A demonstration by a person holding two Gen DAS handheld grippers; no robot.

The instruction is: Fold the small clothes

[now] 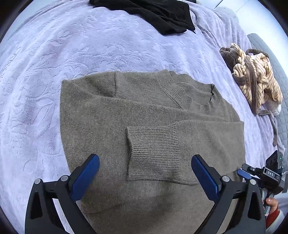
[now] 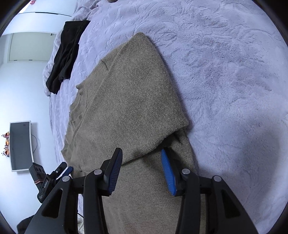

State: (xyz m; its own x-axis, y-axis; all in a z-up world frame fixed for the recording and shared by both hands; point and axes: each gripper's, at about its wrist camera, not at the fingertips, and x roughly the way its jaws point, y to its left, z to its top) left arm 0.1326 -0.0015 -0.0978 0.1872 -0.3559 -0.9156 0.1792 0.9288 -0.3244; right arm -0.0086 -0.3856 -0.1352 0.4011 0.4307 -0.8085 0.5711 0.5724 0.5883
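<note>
The olive knit sweater (image 1: 144, 111) lies on the lavender bed blanket (image 1: 45, 81), sleeves folded across. The left gripper (image 1: 145, 172) hangs released above the ribbed cuff (image 1: 153, 153); the right gripper (image 2: 142, 169), half-spread, holds nothing. Loose sleeves may slip when the hem is lifted. A black garment (image 1: 153, 14) and striped clothing (image 1: 255, 79) lie well apart.

**Sweater laid flat on a bed**

A sweater (image 1: 126, 111) lies on a blanket (image 1: 45, 72), one cuff (image 1: 153, 153) folded across its middle. Beyond it lies a second garment (image 1: 153, 12). To the right sits a bundle (image 1: 255, 79) of clothes.
</note>
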